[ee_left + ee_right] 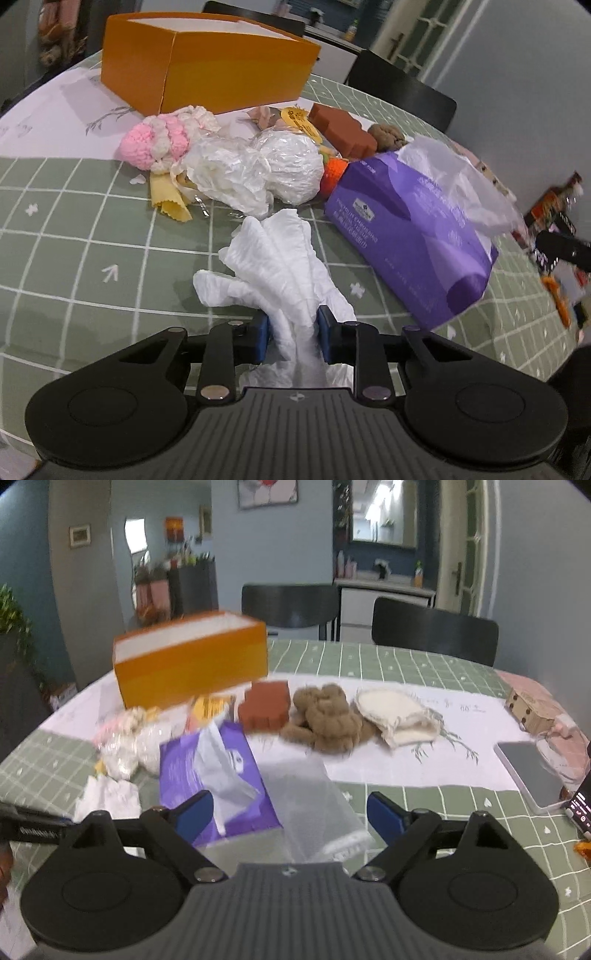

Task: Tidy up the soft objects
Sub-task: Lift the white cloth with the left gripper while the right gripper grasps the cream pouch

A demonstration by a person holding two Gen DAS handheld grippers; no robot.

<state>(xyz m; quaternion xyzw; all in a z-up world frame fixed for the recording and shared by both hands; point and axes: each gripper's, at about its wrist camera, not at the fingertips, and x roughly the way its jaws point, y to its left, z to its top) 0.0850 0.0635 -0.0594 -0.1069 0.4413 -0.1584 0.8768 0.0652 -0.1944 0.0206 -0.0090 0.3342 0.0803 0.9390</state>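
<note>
left hand-held gripper [292, 338] pinches one white tissue [280, 266]; two black chairs [434, 635] behind.

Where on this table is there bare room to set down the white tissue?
Bare green cloth lies left of the white tissue, below the pink crochet toy. The strip between the orange box and purple tissue pack is crowded.
</note>
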